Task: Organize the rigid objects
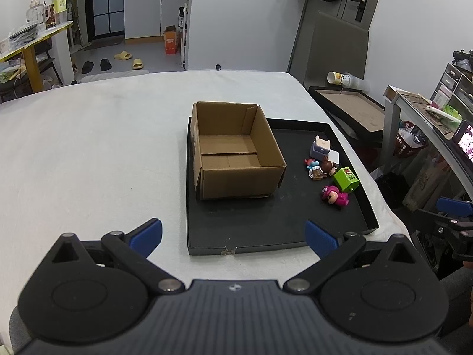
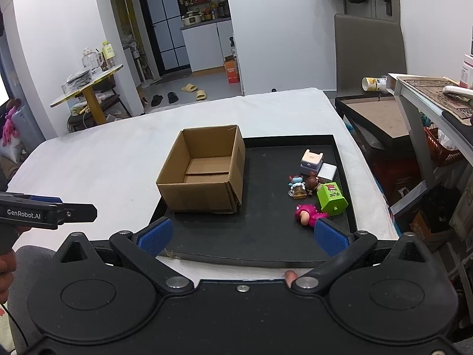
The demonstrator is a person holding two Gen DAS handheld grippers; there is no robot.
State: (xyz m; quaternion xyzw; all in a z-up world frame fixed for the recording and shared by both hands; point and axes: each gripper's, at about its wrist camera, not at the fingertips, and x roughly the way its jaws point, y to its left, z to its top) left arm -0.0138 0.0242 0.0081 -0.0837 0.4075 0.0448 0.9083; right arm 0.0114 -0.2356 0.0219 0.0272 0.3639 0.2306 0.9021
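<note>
Both grippers level, jaws spread.

I counted one cardboard box (image 2: 204, 171) on one black tray (image 2: 257, 245). Beside it lay six small pieces: one pink figure (image 2: 307, 213), one green block (image 2: 331, 198), one purple stool toy (image 2: 311, 161), one white block (image 2: 327, 172) and two little figurines (image 2: 297, 188).

Plain matt cardboard box (image 1: 236, 151) sits on a dull black tray (image 1: 266, 230) over soft white cloth (image 1: 88, 148); the little toys (image 1: 335, 196) look like shiny plastic.
</note>
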